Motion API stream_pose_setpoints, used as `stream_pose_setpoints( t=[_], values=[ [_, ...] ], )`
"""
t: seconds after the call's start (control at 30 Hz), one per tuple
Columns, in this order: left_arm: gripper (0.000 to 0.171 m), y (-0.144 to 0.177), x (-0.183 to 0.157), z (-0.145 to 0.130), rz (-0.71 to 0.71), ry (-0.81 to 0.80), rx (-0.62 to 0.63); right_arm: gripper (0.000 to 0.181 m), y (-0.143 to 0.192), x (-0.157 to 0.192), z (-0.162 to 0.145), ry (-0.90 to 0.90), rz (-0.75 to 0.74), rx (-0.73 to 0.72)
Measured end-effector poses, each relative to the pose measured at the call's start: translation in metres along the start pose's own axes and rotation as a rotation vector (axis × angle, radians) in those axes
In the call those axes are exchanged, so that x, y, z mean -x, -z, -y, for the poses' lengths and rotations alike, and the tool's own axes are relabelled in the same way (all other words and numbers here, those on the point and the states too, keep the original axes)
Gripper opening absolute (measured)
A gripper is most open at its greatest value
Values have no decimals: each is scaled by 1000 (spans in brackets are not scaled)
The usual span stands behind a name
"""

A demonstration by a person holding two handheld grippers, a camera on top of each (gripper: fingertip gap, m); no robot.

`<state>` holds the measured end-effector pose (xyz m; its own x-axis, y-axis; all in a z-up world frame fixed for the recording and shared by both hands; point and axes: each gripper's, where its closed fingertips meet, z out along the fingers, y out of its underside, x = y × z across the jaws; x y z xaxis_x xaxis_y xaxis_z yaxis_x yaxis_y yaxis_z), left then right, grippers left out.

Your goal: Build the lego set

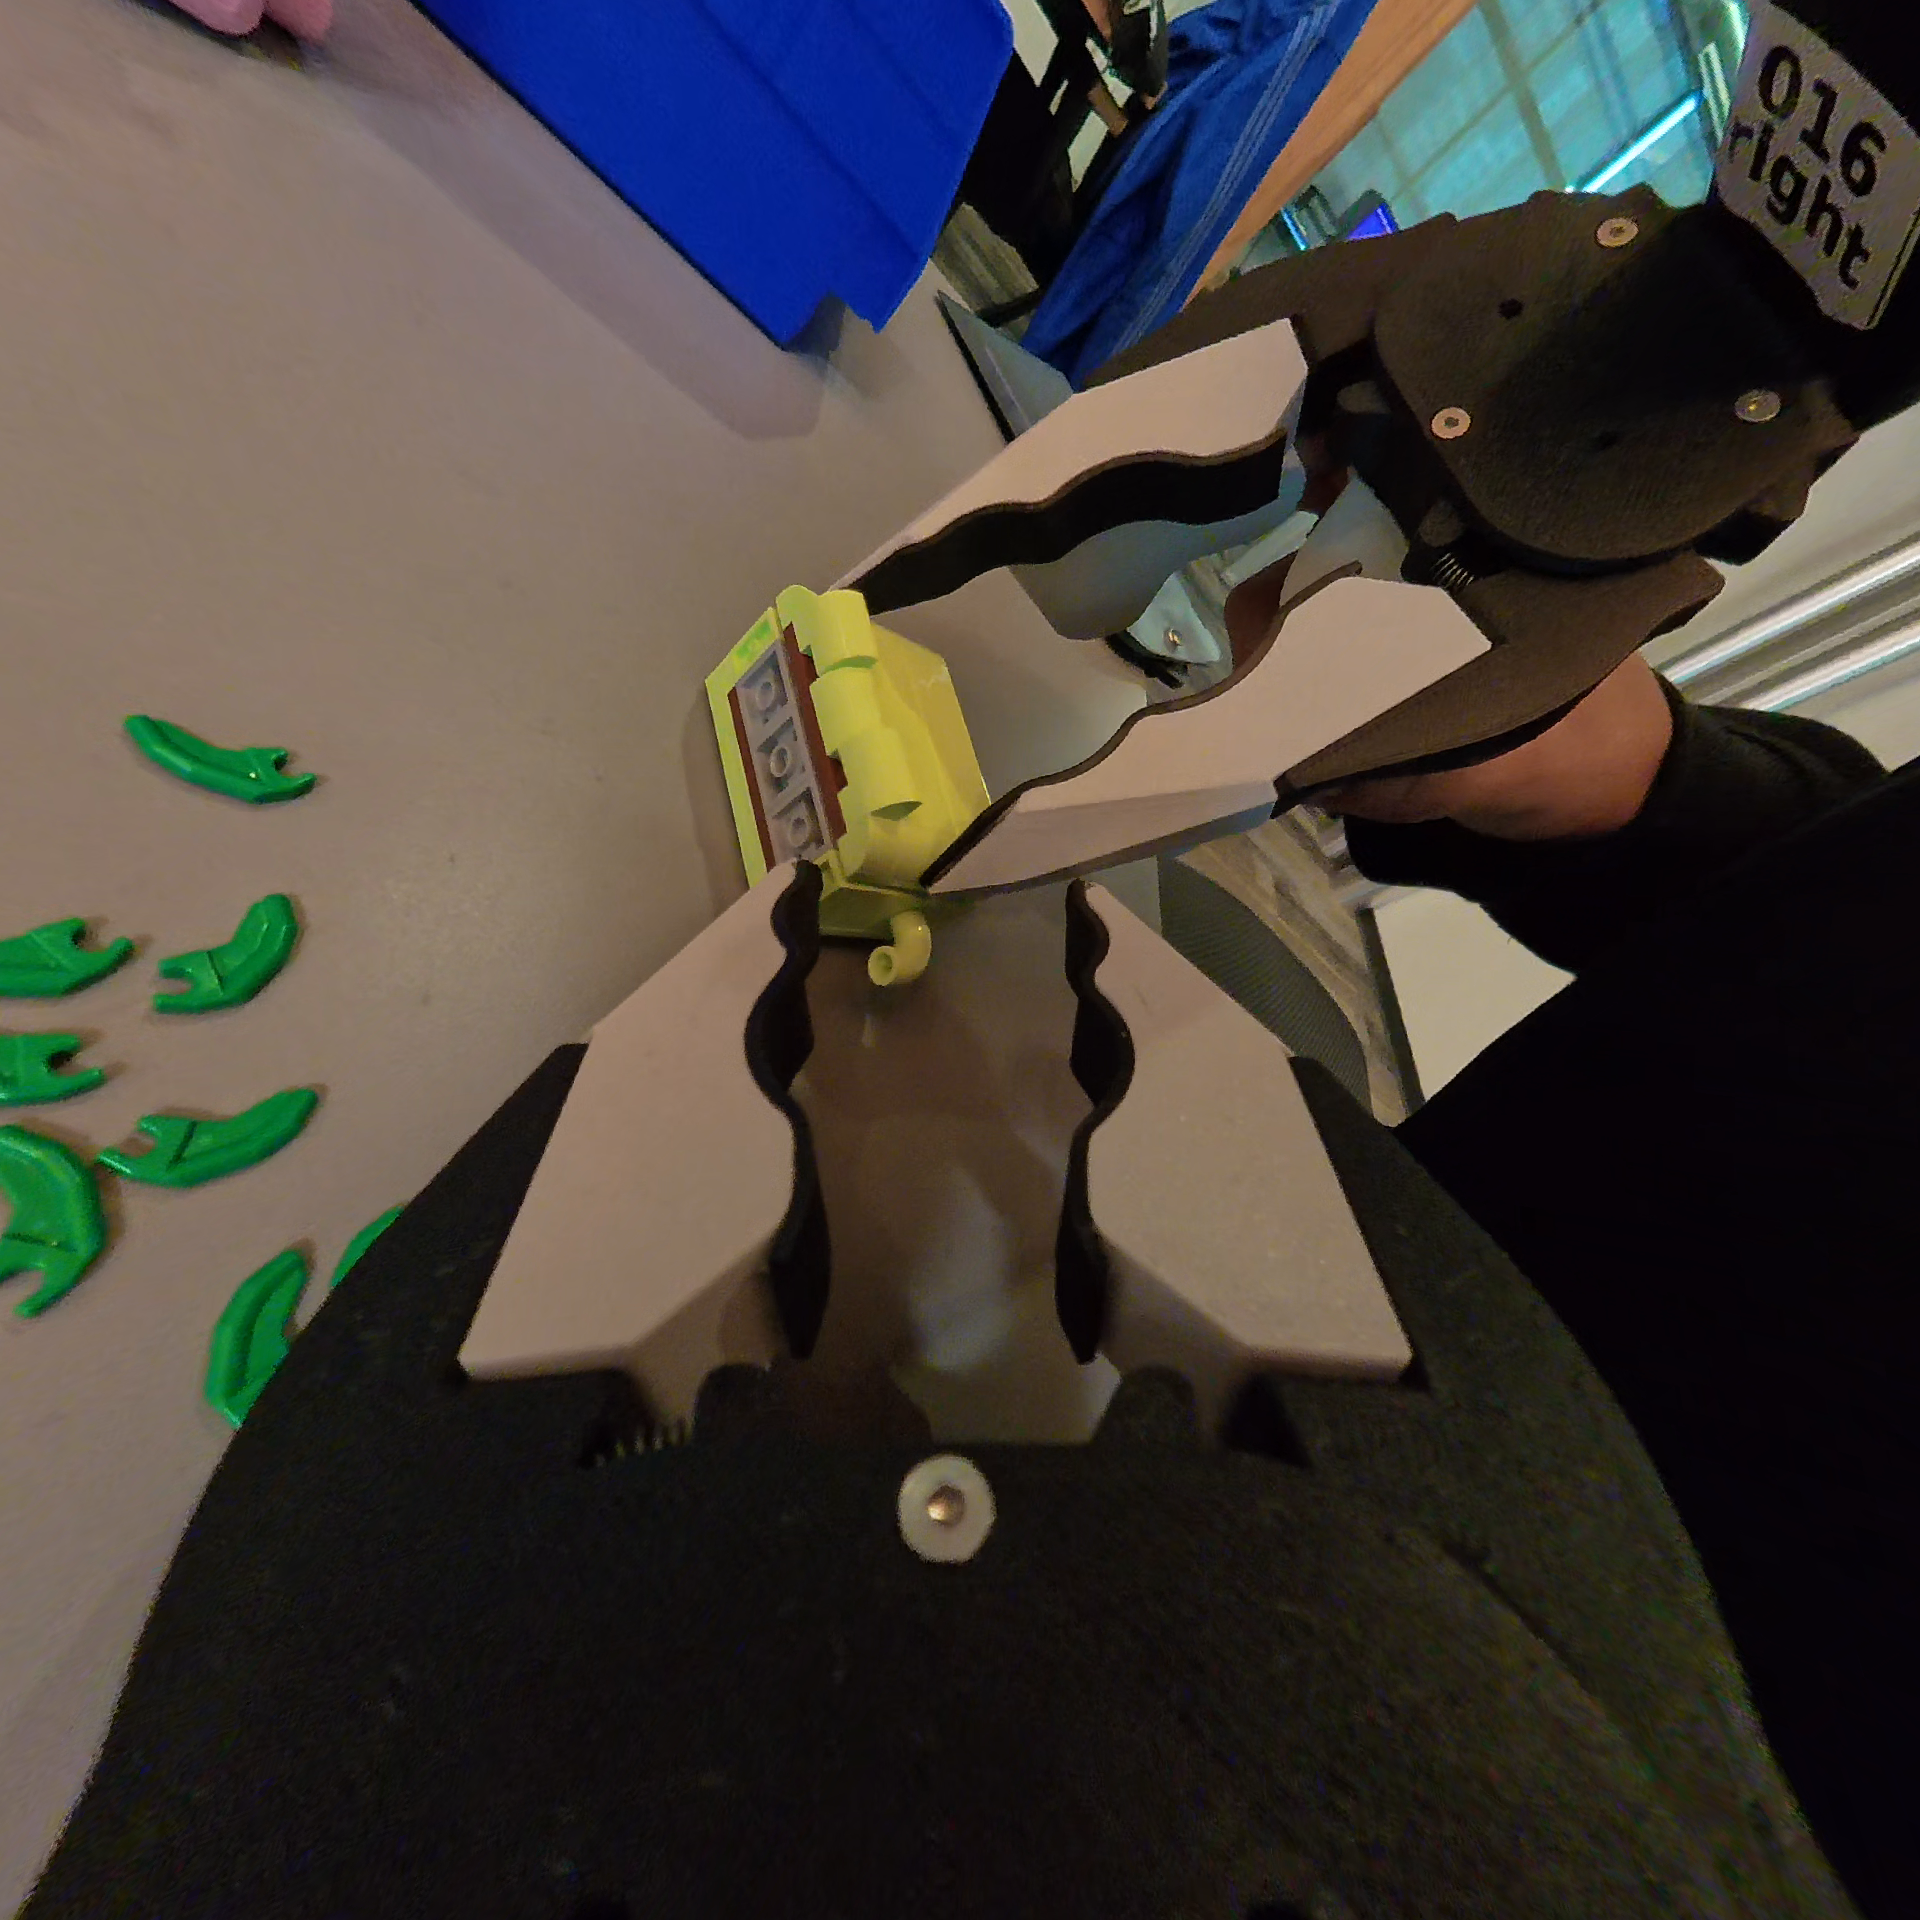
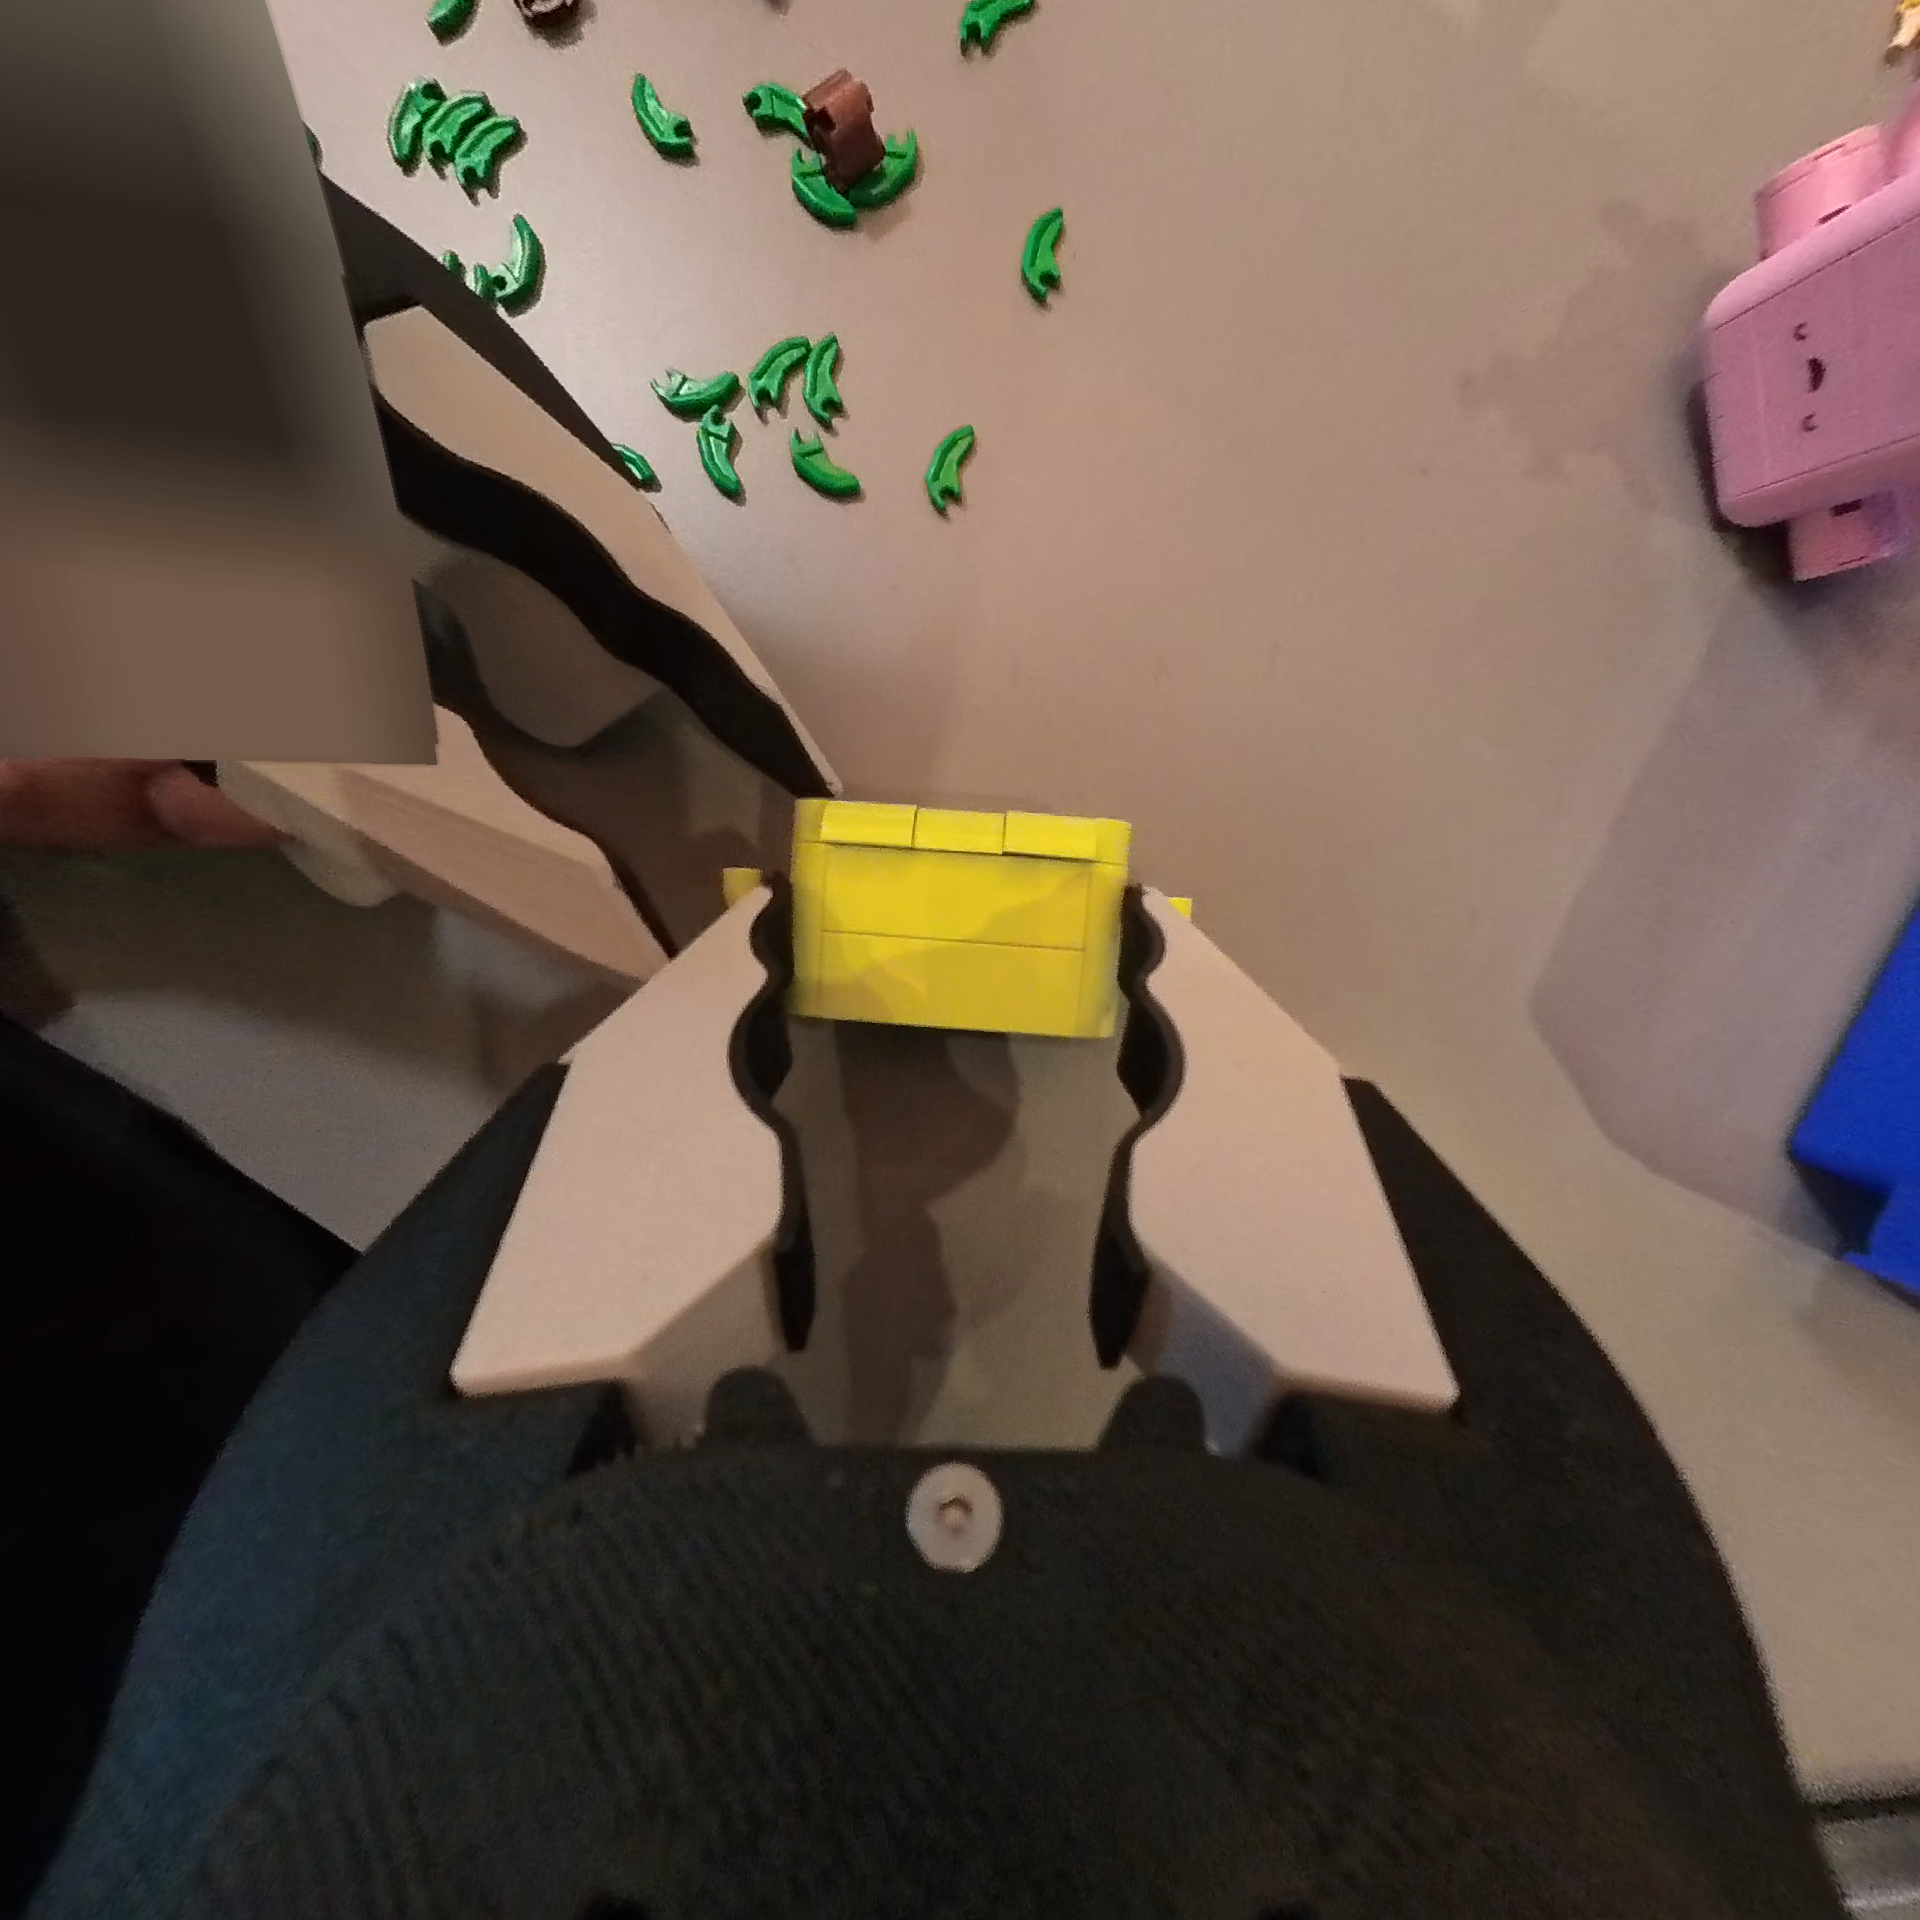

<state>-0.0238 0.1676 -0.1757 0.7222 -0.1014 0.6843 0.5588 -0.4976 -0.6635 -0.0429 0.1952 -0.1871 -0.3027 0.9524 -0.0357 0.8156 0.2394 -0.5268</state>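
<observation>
A yellow lego block [image 1: 883, 769] with grey studs and a brown strip on one face is held above the grey table [image 1: 416, 499]. My right gripper [image 2: 951, 904] is shut on the yellow block [image 2: 945, 935], one fingertip on each side. In the left wrist view it reaches in from the upper right [image 1: 899, 743]. A small lime hook piece [image 1: 902, 956] hangs under the block. My left gripper [image 1: 935, 894] is open and empty, with its left fingertip just under the block's lower corner. One of its fingers [image 2: 582, 561] shows at the left of the right wrist view.
Several green leaf pieces [image 1: 218, 764] lie scattered on the table [image 2: 1299, 520], also in the right wrist view [image 2: 800, 395]. A brown piece [image 2: 842, 120] sits among leaves. A pink lego build [image 2: 1818, 395] and a blue bin [image 1: 748, 135] stand at the edges. A person's black sleeve [image 1: 1662, 1039] is on the right. Left tips and right tips are each some 15 cm from the brown piece [image 2: 842, 120].
</observation>
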Motion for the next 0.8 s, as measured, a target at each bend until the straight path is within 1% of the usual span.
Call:
stream_pose_setpoints(
  t=[0.5,0.67,0.8],
  values=[
    [44,2,0,1,-12,21,-14,63,1,-7,-3,31,33,121],
    [44,2,1,1,-12,25,-13,63,2,-4,-6,70,33,185],
    [43,1,1,1,-16,29,-10,62,2,-4,-5,59,32,197]
  ],
)
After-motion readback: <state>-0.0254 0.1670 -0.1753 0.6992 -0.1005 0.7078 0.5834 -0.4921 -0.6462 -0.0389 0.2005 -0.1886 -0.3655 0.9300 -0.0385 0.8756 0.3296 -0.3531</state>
